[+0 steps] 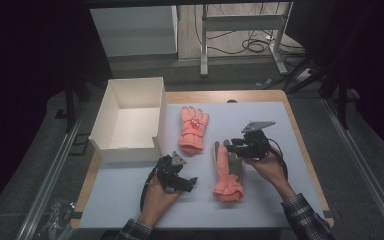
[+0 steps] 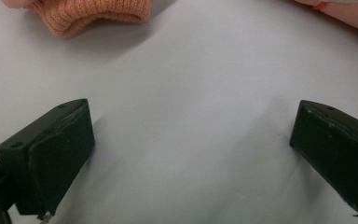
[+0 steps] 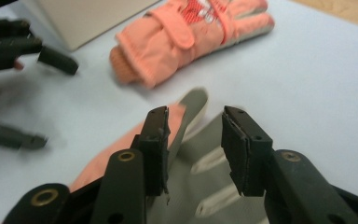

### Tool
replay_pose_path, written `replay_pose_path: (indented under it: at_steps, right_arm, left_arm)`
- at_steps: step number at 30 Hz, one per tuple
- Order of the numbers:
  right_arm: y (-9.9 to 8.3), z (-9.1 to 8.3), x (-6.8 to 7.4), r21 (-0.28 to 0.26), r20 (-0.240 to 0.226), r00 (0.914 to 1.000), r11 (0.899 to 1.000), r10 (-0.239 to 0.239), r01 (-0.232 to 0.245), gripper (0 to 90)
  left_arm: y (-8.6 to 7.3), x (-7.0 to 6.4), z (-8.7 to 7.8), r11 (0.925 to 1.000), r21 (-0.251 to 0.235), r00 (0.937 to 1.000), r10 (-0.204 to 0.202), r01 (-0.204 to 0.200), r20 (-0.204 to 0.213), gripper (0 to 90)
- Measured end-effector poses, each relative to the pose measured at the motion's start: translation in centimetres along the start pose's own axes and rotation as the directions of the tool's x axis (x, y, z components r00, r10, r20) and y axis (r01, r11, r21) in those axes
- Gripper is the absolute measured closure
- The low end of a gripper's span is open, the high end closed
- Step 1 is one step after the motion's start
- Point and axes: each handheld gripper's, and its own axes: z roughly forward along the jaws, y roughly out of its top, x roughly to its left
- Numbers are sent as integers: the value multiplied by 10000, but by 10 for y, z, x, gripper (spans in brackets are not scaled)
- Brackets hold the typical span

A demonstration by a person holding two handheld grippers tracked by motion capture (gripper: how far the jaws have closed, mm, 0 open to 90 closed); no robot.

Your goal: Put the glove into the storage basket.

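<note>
Orange gloves beside white box, left tool wide open, right tool part-open, both empty

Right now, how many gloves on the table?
2. One glove lies beside the white box, patterned side up. The other glove lies nearer the person, grey palm up, under the right claw. None seems hidden.
</note>
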Motion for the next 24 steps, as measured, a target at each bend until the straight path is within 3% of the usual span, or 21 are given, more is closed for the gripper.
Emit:
replay_pose_path:
  at_steps: [16,24]
  right_arm:
    - [49,47,-6,64,65,10000,10000,28,-29,471]
    - [66,75,-10,364,-24,9999,9993,116,-115,461]
  left_arm:
    - [0,0,0,10000,-10,10000,-41,41,17,0]
    - [0,0,0,10000,6,10000,-45,45,13,0]
